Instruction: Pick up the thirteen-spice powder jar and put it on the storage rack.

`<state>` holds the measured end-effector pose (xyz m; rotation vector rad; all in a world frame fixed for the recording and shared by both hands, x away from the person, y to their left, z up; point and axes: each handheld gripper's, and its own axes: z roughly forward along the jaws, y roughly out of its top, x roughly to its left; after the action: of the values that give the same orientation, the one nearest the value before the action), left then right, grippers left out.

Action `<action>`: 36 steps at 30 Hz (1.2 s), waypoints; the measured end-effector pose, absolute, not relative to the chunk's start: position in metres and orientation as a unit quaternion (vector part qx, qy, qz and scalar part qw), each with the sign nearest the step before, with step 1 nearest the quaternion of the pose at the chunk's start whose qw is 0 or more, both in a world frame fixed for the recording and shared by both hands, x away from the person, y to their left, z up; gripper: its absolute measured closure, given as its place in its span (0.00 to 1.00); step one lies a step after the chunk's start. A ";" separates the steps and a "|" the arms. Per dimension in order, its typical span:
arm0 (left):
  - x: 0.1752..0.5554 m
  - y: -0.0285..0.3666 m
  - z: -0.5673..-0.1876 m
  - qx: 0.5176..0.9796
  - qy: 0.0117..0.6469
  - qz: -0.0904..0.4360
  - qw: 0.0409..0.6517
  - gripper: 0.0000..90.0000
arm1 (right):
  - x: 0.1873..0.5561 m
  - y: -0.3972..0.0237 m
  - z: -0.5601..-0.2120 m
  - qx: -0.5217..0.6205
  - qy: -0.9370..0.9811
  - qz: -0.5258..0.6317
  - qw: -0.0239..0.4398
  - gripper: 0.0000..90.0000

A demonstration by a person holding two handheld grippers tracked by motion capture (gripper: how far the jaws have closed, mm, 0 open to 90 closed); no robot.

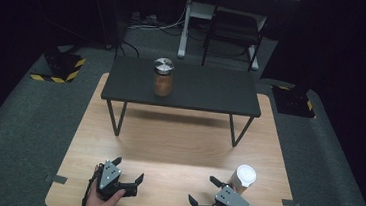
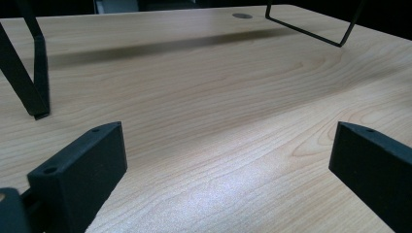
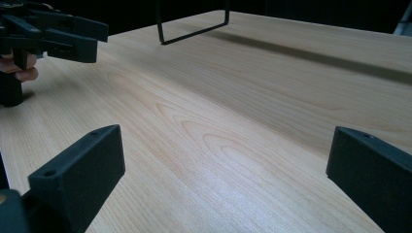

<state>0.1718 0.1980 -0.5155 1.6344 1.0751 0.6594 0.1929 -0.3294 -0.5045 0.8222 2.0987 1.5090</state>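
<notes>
A glass jar with a silver lid and brown contents stands upright on a low black stand at the back of the wooden table. A white lidded cup stands at the front right, just beyond my right gripper. That gripper is open and holds nothing; in its own view bare wood lies between the jaws. My left gripper rests at the front left, open and holding nothing, with bare wood in front of it. It also appears, held by a hand, at the upper left of the right gripper view.
The stand's thin black wire legs rest on the table, also seen close by. Grey carpet surrounds the table. A dark chair and a white desk leg stand behind. Hazard-striped bases flank the table.
</notes>
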 end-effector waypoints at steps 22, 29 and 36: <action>0.172 0.204 -0.518 0.679 0.440 0.267 0.524 0.01 | 0.156 -0.359 -0.464 0.304 0.688 0.597 0.279 0.00; 0.173 0.204 -0.517 0.680 0.440 0.263 0.524 0.01 | 0.147 -0.377 -0.459 0.332 0.669 0.590 0.307 0.00; 0.175 0.204 -0.516 0.682 0.441 0.263 0.521 0.01 | 0.146 -0.394 -0.464 0.373 0.657 0.568 0.328 0.00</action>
<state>0.1750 0.2036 -0.5163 1.6340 1.0562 0.6303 0.1457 -0.3936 -0.4637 0.9754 1.7190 1.4866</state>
